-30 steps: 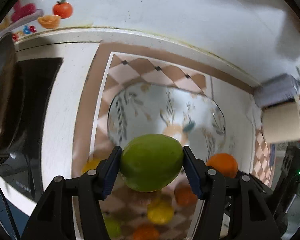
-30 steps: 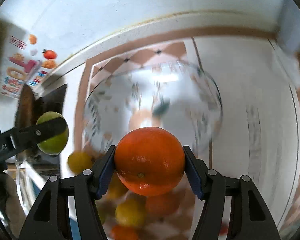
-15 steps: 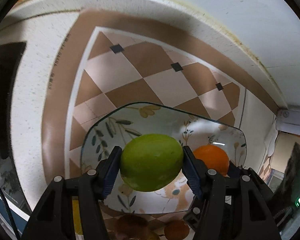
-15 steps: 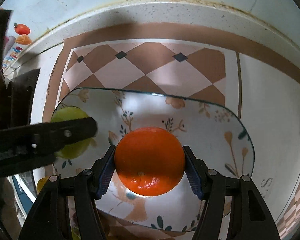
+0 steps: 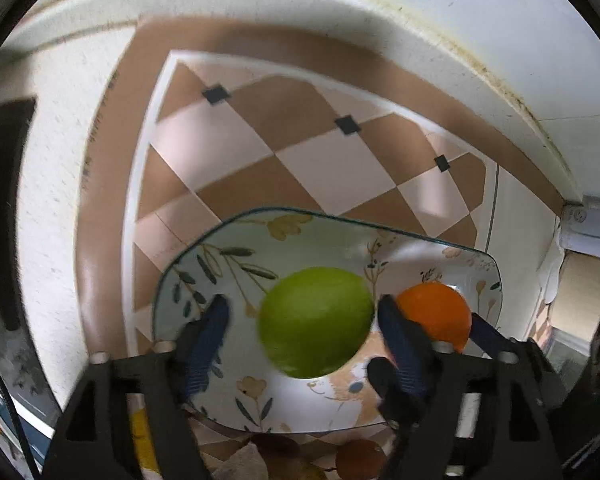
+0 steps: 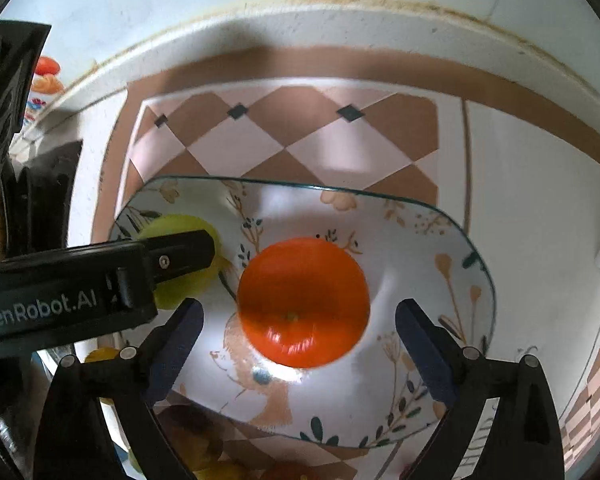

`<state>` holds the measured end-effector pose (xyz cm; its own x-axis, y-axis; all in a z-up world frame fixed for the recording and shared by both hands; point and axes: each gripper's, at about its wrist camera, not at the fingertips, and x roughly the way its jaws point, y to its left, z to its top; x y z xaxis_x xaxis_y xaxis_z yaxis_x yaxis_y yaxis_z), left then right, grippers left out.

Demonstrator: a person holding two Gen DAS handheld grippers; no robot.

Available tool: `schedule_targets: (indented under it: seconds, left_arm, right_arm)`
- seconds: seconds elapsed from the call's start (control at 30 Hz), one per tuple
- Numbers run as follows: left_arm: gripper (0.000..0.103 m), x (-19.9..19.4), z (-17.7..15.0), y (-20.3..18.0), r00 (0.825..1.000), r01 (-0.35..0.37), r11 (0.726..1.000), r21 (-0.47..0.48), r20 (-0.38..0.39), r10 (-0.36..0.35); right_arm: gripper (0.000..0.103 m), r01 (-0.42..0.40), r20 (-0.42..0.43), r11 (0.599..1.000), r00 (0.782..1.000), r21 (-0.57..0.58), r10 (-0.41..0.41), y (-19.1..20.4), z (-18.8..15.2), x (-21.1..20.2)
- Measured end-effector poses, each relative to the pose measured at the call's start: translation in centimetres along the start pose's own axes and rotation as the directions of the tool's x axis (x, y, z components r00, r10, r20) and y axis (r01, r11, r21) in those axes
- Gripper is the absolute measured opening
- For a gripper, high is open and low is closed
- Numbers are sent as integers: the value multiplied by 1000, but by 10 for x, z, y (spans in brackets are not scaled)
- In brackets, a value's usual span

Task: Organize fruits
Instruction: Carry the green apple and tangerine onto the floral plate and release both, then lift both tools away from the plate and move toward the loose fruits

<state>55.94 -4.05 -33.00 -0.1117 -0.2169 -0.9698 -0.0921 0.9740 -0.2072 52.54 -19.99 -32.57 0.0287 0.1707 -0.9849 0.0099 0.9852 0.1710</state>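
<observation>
White speckled worktop fills both views, covered in the middle by a mat of brown and pale pink diamonds with a brown border, and closed at its far edge by a raised white lip below a pale wall. On the mat, toward its near edge, a shallow plate with rounded corners and a thin green rim is seen, painted with leaves, flowers and an orange animal figure. The left gripper is seen with its blue-padded jaws spread wide — a green fruit lies between them on the left part of the plate, with a clear gap to the left pad, while the gap on the right side cannot be judged through the blur. The right gripper is likewise spread wide, and an orange lies between its pads near the middle of the plate, touched by neither pad. In the right wrist view the left gripper's black arm, lettered "GenRobot.AI", is seen crossing in front of the green fruit. The two fruits lie near each other on the plate, apart. More fruit — yellow and orange, partly hidden — is glimpsed on the mat beyond the plate's near edge.
</observation>
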Motion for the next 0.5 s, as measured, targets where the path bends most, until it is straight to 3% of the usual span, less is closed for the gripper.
schedule_targets:
  seconds: [0.23,0.5]
  left_arm:
    - [86,-27,-21,0,990,-93,995,47,110,87]
    - [86,-61,-79,10,940,-230,973,28,265,215]
  right_arm:
    - [99,88,38,994,995,61,-90,-15,-25,-33]
    - [99,79,101,990,991,121,-91,-22,-76,-63]
